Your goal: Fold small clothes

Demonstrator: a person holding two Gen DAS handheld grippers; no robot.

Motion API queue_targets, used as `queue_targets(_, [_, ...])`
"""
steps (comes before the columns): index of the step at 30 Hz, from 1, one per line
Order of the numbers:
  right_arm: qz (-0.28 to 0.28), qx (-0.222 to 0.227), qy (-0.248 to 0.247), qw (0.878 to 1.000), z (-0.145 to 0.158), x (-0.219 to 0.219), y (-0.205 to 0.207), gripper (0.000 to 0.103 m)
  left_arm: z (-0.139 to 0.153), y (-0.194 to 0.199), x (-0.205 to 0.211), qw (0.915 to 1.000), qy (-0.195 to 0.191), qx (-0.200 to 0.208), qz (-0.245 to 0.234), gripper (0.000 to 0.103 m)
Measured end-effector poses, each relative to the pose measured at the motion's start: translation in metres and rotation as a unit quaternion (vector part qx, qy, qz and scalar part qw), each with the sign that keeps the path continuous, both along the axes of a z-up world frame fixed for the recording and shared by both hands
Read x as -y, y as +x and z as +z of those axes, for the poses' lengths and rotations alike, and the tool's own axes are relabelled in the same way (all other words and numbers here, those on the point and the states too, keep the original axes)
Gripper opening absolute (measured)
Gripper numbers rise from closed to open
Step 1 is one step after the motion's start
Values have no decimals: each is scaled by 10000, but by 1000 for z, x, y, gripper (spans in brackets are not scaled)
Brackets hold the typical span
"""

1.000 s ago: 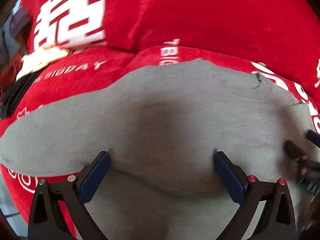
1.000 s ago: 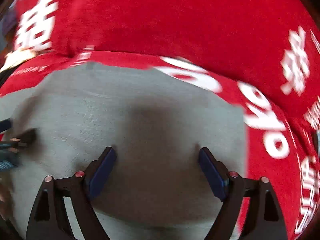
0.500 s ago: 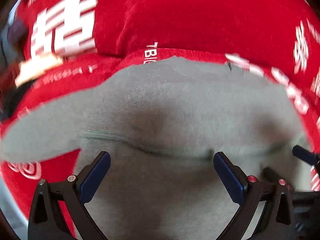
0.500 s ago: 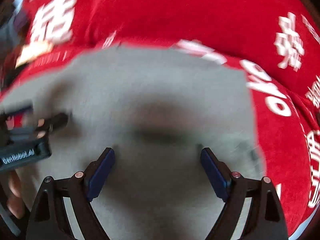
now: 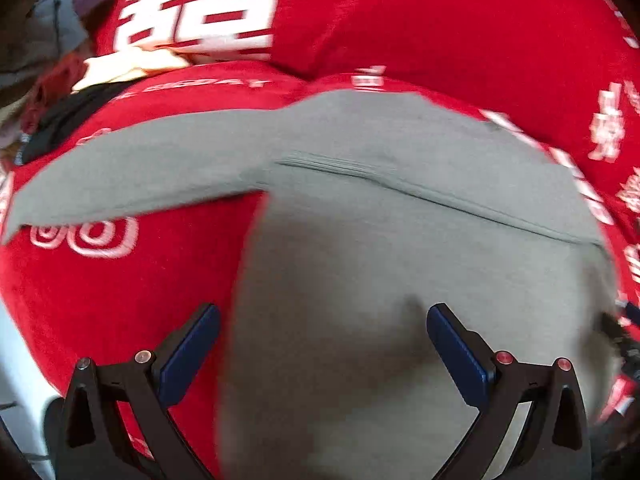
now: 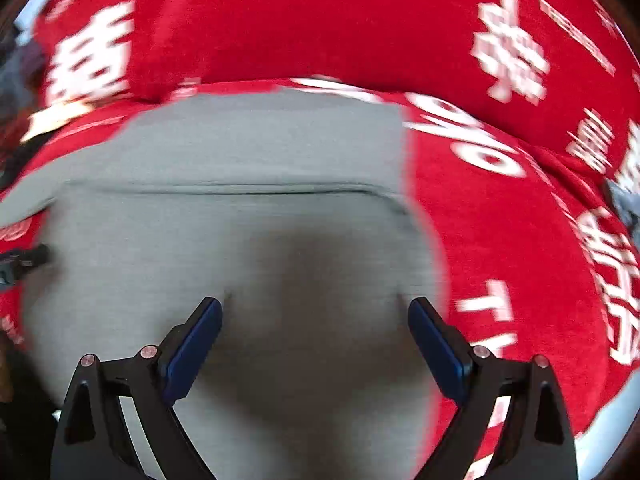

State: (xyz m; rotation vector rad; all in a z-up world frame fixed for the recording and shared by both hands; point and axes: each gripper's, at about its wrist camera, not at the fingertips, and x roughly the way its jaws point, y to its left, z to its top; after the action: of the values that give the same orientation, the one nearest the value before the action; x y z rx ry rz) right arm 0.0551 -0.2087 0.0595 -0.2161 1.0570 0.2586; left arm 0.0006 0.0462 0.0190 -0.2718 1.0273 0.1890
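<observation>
A grey garment (image 5: 400, 264) lies on a red blanket (image 5: 120, 300), its near layer folded over the far part along a straight edge (image 5: 420, 192). One sleeve (image 5: 120, 176) stretches out to the left. My left gripper (image 5: 324, 312) hovers open over the garment's near left side, with nothing pinched. In the right wrist view the same garment (image 6: 240, 248) fills the middle. My right gripper (image 6: 316, 304) stands over it, jaws opening wide, only flat cloth beneath them. The left gripper's tip (image 6: 24, 260) shows at the left edge.
The red blanket (image 6: 500, 240) bears large white characters and rises into a padded bulge behind the garment. A pile of other clothes (image 5: 60, 40) sits at the far left. A pale surface (image 5: 12, 360) shows beyond the blanket's near left edge.
Both grippers have drawn back towards the near side. The folded edge, first unseen, then at the fingertips, now lies well beyond them. The sleeve has come into view on the left.
</observation>
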Motion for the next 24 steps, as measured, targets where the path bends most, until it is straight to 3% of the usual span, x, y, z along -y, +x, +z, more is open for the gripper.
queue_targets(3, [729,-51,-210,9971,-12,-40,-17,95,3,-6,37,9984,291,101,-476,103])
queue_targets(5, [1011,-44,-408,9940,-23,-54,-26,95,-9,-6,50,9959,616,-118,-651,103])
queue_targets(6, [1019,106,-331,9942,-22,-50,-29,96,-12,-9,48,9961,598,-58,-651,103])
queue_targets(8, [906,-115,-42,9958,-24,-30,-25,101,-14,-19,35,9980,349,-19,-524,103])
queue_targets(12, [636,-59,-66,9979,-22,9,-29,102,-14,-32,-1,9994,55,-125,-316,103])
queue_targets(14, [592,-66,-146,9981,-20,15,-30,102,-7,-36,-34,9991,248,-76,336,103])
queue_targets(16, [520,-82,-198,9984,-19,15,-32,102,-3,-39,-83,9946,-47,39,1035,103])
queue_targets(18, [496,-82,-271,9984,-17,8,-33,102,-4,-47,-143,9787,-408,83,2012,103])
queue_targets(21, [492,-66,-285,9984,-17,-4,-31,102,-8,-70,-222,9378,-713,352,3378,103])
queue_targets(22, [500,-86,-278,9983,-17,-9,-29,102,-11,-74,-243,9259,-816,377,3669,103])
queue_targets(24, [542,-107,-291,9980,-17,-19,-29,102,-23,-74,-279,9111,-1208,438,3917,103])
